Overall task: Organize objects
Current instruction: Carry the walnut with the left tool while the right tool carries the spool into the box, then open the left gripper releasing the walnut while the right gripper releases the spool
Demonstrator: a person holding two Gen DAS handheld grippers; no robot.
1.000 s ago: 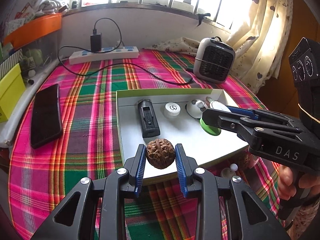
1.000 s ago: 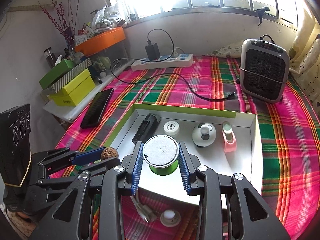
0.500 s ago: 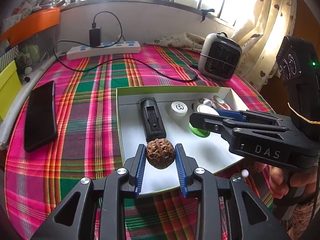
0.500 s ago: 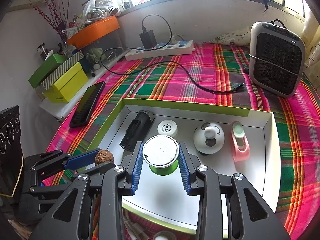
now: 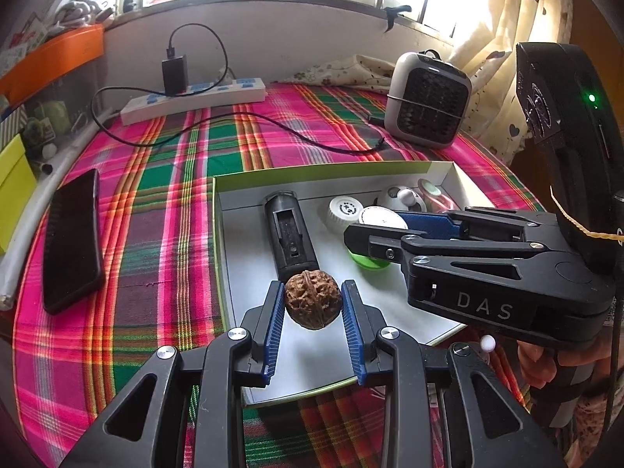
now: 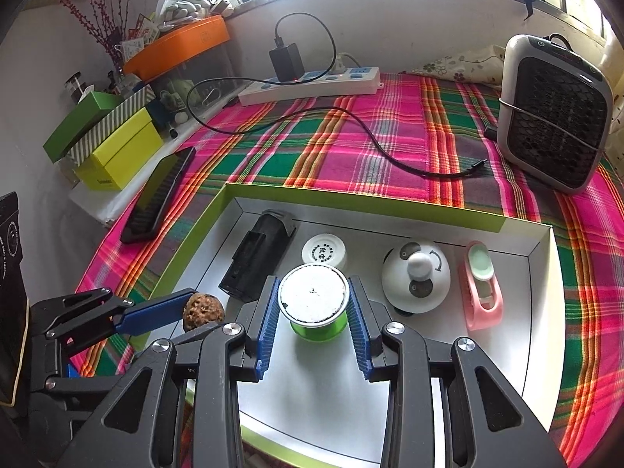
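Four items already lay along the far side of the tray [image 6: 542, 273] — left fingers [image 5: 312, 304] pinched a walnut [image 5: 313, 303], right fingers [image 6: 314, 306] a green spool [image 6: 316, 306], neither set down yet.

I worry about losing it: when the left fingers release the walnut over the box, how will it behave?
The walnut is nearly round, so it will probably roll on the smooth box floor. Its shell looks hard and ridged, so the fingers likely grip it without slipping. The box walls should stop it.
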